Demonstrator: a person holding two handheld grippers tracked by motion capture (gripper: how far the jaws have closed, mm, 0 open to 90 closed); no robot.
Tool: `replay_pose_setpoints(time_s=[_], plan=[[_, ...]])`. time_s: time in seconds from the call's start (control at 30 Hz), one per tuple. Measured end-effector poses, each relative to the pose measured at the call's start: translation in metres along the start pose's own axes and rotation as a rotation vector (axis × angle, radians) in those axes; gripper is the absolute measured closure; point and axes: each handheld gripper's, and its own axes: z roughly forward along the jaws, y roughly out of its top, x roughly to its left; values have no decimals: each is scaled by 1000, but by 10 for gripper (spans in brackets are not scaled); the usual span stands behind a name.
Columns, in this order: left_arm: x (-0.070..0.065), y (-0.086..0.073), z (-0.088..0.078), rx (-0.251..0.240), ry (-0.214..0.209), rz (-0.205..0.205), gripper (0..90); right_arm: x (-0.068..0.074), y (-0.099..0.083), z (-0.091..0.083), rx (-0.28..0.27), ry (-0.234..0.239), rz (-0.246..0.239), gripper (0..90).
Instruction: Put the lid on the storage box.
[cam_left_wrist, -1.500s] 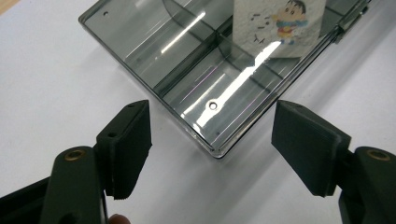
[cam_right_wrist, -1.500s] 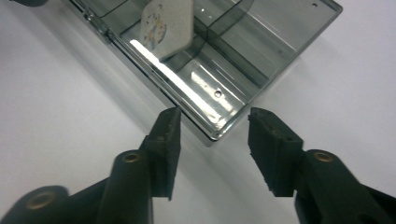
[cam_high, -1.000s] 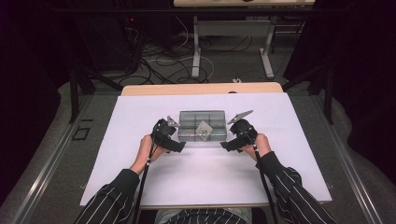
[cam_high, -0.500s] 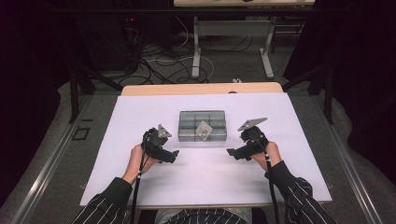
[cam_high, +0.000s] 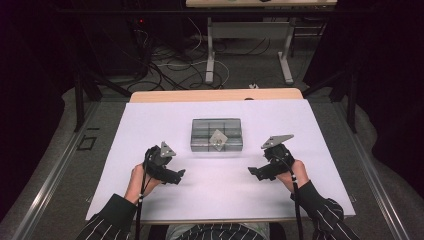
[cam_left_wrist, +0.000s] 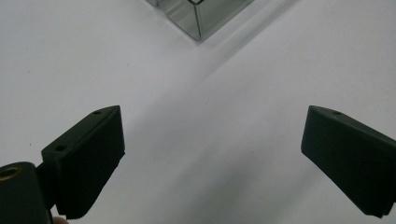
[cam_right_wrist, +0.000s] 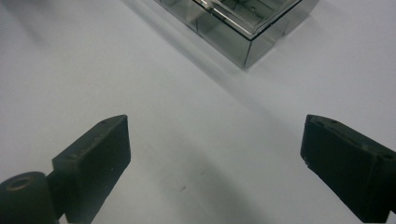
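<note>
1. My high view sits above my side of the table (cam_high: 150, 115), looking forward and down, far enough back to take in the whole white top and the floor beyond.
2. My left gripper view rides low and close over the tabletop, facing a corner of the clear box (cam_left_wrist: 198, 18).
3. My right gripper view does likewise from the other side.
4. All three share the box.

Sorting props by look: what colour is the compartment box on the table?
Clear, smoky grey box, seen best in the high view.
</note>
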Motion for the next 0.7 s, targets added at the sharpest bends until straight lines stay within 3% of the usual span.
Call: replay_pose_setpoints(time_s=[0.7], plan=[[-2,-38,-30,-33,4,-15,4,5,-43,-23,-9,-4,19,0]])
